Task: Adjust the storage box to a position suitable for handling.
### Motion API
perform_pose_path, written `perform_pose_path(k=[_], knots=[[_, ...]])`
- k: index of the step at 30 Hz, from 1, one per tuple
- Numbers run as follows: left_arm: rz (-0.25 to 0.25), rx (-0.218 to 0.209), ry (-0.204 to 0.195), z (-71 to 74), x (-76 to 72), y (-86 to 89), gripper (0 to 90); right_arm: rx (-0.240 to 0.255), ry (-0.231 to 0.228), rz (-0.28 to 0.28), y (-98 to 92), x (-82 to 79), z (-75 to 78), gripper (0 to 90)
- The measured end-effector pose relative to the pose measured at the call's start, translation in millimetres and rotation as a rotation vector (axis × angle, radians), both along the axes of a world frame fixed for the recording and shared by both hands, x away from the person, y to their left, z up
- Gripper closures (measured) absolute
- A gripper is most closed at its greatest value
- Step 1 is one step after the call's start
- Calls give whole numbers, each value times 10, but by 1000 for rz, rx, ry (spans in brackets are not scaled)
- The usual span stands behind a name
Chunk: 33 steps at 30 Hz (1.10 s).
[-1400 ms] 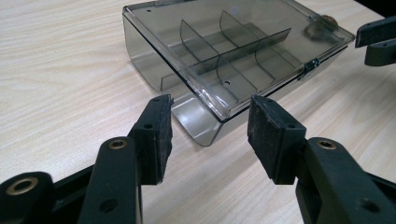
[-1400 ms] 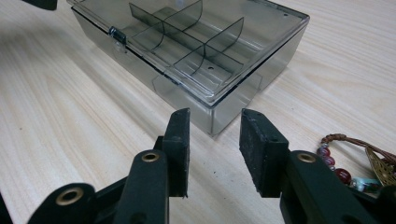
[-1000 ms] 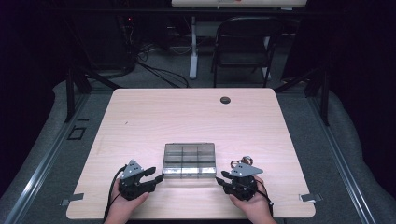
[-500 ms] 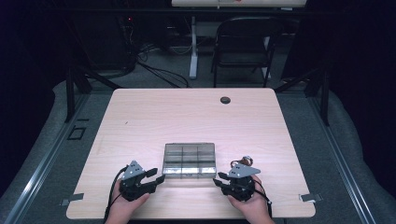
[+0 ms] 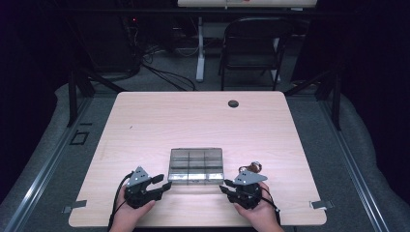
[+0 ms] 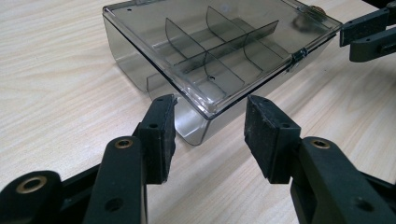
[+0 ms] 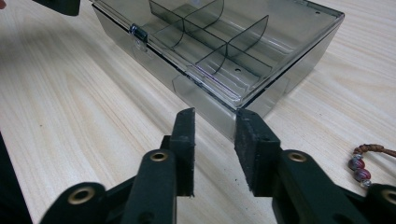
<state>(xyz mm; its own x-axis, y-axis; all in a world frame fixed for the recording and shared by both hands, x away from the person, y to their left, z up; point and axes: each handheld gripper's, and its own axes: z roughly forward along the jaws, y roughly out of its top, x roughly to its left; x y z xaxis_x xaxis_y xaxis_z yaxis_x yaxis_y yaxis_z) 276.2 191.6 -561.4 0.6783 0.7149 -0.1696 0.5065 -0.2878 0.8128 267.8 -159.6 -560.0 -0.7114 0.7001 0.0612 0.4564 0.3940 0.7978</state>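
Observation:
A smoky clear plastic compartment box (image 5: 196,166) lies lid down and closed on the wooden table (image 5: 193,121), its small latch (image 7: 138,33) on the near side. My left gripper (image 5: 162,183) sits at the box's near left corner. In the left gripper view that corner (image 6: 205,119) lies between the open pads (image 6: 161,133), which have just been opening slightly. My right gripper (image 5: 226,186) is at the near right corner. Its jaws have just been closing, and the corner (image 7: 229,119) sits at the fingertips (image 7: 252,144), not pinched. A beaded bracelet (image 7: 362,168) lies beside it.
The bracelet (image 5: 252,167) rests right of the box. A black grommet (image 5: 233,103) sits near the table's far edge. A folding chair (image 5: 251,48) and floor cables lie beyond the table. Both hands are close to the front edge.
Both hands keep their places at the box's near corners. Any jaw motion is too small to make out in the high view.

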Motion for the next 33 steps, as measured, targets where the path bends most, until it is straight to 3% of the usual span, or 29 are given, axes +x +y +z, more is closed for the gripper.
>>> perform_pose_path(k=[7,16,33], knots=[[0,14,7,-6,0,-13,542,8,12,-4,-18,11,9,805],[-7,18,11,-19,12,-24,557,-21,11,-31,-12,62,-8,879],[-27,35,11,-32,21,-60,598,-20,-11,-33,-6,62,6,894]])
